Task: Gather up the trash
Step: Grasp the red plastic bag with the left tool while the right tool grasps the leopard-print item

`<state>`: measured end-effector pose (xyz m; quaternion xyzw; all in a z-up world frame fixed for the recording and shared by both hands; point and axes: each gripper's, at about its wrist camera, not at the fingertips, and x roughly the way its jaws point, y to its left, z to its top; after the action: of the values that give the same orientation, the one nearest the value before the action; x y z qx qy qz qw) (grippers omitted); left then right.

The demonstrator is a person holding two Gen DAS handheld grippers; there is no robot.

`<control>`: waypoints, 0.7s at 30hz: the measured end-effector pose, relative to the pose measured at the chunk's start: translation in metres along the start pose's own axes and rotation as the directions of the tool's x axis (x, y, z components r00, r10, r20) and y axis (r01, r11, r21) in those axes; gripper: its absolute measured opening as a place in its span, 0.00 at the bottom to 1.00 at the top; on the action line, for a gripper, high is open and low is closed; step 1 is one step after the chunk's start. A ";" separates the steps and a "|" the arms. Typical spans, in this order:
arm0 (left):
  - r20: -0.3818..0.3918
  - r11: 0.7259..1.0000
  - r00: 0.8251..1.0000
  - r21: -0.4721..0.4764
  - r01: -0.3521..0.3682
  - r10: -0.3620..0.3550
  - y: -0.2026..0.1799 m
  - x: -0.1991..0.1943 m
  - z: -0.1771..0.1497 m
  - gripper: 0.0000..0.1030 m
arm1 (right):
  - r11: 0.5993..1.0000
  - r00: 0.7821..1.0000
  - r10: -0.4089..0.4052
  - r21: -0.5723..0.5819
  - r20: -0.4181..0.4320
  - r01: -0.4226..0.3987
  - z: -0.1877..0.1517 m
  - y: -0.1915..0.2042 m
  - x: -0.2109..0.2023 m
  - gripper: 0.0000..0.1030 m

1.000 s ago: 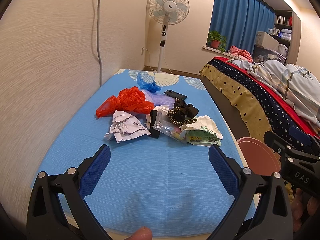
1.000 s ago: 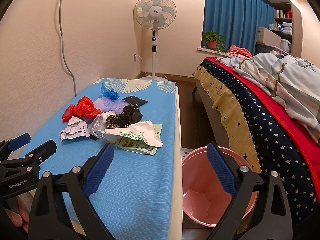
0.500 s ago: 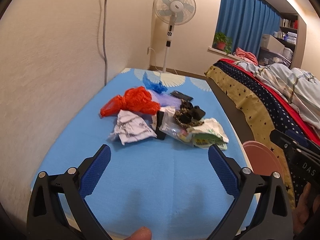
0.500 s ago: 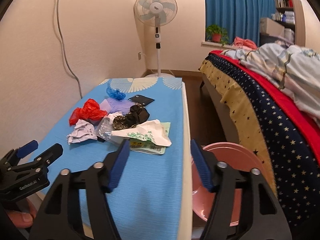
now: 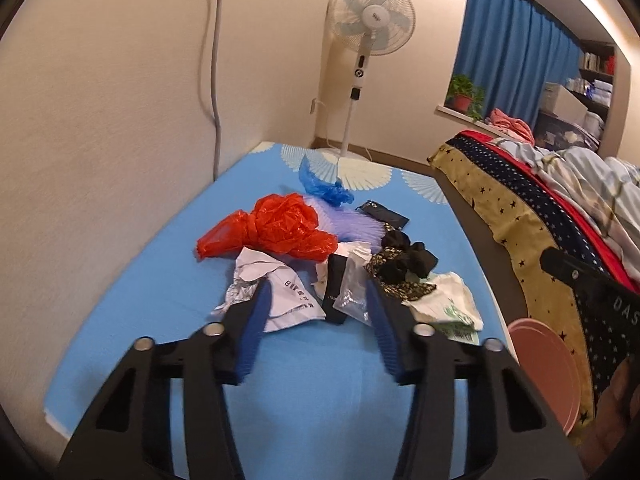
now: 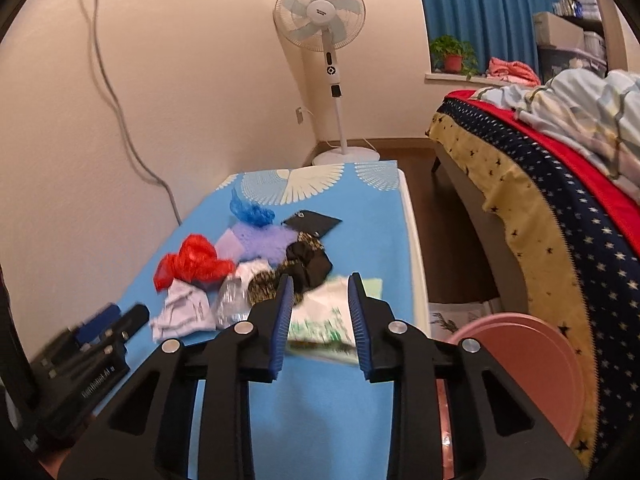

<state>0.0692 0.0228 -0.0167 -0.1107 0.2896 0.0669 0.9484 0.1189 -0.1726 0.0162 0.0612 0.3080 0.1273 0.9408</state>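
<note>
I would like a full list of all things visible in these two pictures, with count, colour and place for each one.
table: 1, blue cloth cover, beside the wall
red plastic bag: 1, red, left of the pile
crumpled paper: 1, white, front left of the pile
blue plastic bag: 1, blue, back of the pile
purple sheet: 1, lilac, behind the red bag
clear bag: 1, transparent, pile centre
white printed bag: 1, white and green, front right of the pile
bin: 1, pink, on the floor right of the table
fan: 1, white, far corner
bed: 1, star-patterned cover, right
left gripper: 1, black with blue pads, open, has just been closing, holding nothing
right gripper: 1, same colours, open, has just been closing, holding nothing
</note>
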 end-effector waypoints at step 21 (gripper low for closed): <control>-0.005 0.992 0.995 -0.074 -0.101 0.100 0.022 0.097 0.037 0.57 | 0.999 0.974 0.045 0.013 -0.223 -0.043 0.008 0.013 0.148 0.39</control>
<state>0.1648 0.0593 -0.0456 -0.1312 0.2928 0.1252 0.9388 0.2359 -0.1194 -0.0587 0.0572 0.4109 0.1529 0.8969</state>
